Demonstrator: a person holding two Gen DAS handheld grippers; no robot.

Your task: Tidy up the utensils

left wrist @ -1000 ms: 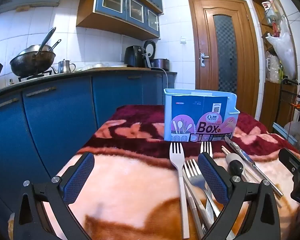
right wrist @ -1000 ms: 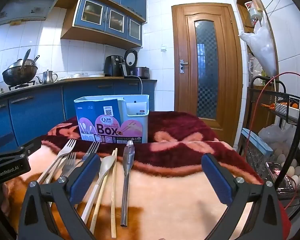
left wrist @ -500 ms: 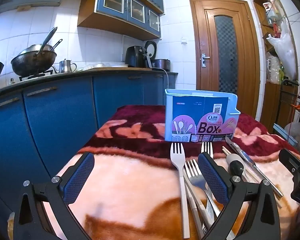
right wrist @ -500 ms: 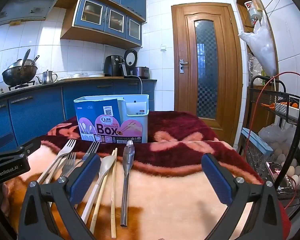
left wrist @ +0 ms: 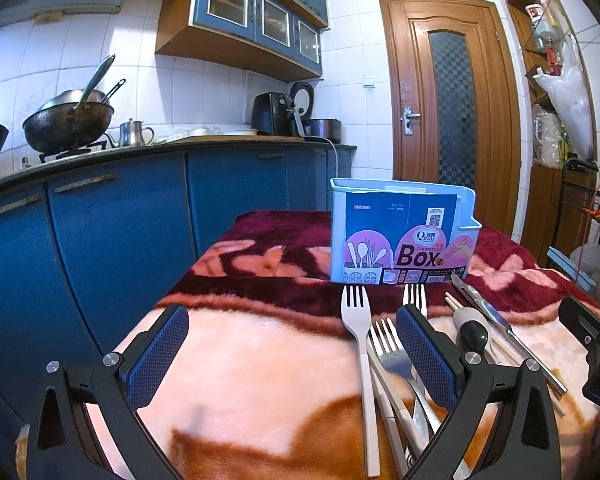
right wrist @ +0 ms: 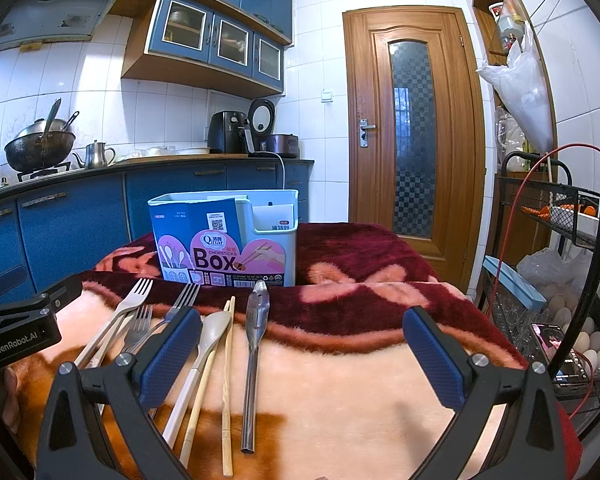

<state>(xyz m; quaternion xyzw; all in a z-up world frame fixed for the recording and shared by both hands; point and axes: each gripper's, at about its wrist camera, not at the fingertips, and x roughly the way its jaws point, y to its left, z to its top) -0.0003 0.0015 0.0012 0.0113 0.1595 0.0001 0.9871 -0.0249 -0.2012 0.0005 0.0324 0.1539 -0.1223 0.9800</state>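
Note:
A light blue chopsticks box [left wrist: 403,235] stands upright on the blanket-covered table; it also shows in the right wrist view [right wrist: 224,237]. In front of it lie a white fork [left wrist: 360,356], metal forks [left wrist: 396,356], a spoon [right wrist: 204,352], wooden chopsticks [right wrist: 228,372] and a metal utensil [right wrist: 254,344]. My left gripper [left wrist: 292,354] is open and empty, low over the table, left of the forks. My right gripper [right wrist: 302,356] is open and empty, to the right of the utensils.
A pink and maroon blanket [right wrist: 356,280] covers the table. Blue kitchen cabinets [left wrist: 112,232] with a wok [left wrist: 68,120] stand to the left. A wire rack with eggs [right wrist: 572,344] stands at the right. A wooden door [right wrist: 412,132] is behind.

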